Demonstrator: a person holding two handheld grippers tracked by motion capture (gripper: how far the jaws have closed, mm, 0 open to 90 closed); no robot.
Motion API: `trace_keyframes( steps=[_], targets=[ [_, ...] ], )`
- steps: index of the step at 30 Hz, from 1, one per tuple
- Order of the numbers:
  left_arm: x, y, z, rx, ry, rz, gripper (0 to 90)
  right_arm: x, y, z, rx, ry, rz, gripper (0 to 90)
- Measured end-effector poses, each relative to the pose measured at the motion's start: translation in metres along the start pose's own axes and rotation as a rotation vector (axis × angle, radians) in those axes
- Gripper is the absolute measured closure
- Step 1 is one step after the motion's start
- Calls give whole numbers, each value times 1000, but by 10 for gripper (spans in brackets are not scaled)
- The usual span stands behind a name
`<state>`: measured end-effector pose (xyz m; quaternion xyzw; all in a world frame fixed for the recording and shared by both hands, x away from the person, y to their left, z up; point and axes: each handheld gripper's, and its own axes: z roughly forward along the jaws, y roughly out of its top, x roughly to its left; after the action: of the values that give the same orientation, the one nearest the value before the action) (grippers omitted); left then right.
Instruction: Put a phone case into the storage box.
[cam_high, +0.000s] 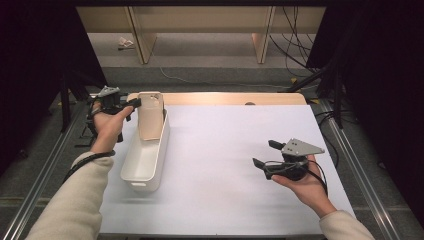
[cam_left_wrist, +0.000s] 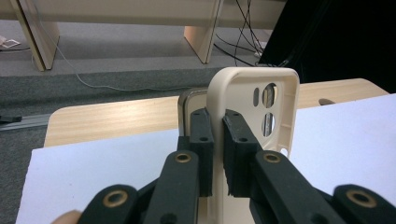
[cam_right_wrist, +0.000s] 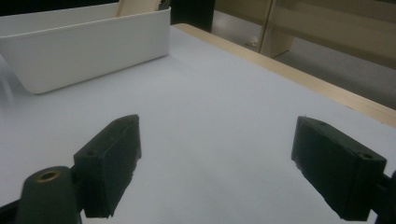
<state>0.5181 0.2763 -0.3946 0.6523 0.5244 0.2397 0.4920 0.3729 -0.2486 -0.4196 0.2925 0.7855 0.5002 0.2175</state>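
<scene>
Pinching one side wall of the beige phone case, the left gripper holds it upright over the far end of the white bin, long axis pointing down into it. Well right of the bin, the right gripper waits with jaws spread, empty.

We see our right gripper with jaws spread wide over the white desk. A white bin sits at eleven o'clock.
</scene>
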Motion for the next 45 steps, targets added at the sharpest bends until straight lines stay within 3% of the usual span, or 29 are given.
trace_keyframes(
  steps=[19,29,40,45],
  targets=[
    [5,-10,7,27,23,-12,822,0,0,1,2,2,0,169],
    [3,-10,11,66,63,55,782,0,0,1,0,2,1,170],
    [-1,-2,4,53,94,86,645,0,0,0,1,0,1,170],
    [-6,0,-4,57,81,101,535,0,0,0,1,0,0,169]
  ],
)
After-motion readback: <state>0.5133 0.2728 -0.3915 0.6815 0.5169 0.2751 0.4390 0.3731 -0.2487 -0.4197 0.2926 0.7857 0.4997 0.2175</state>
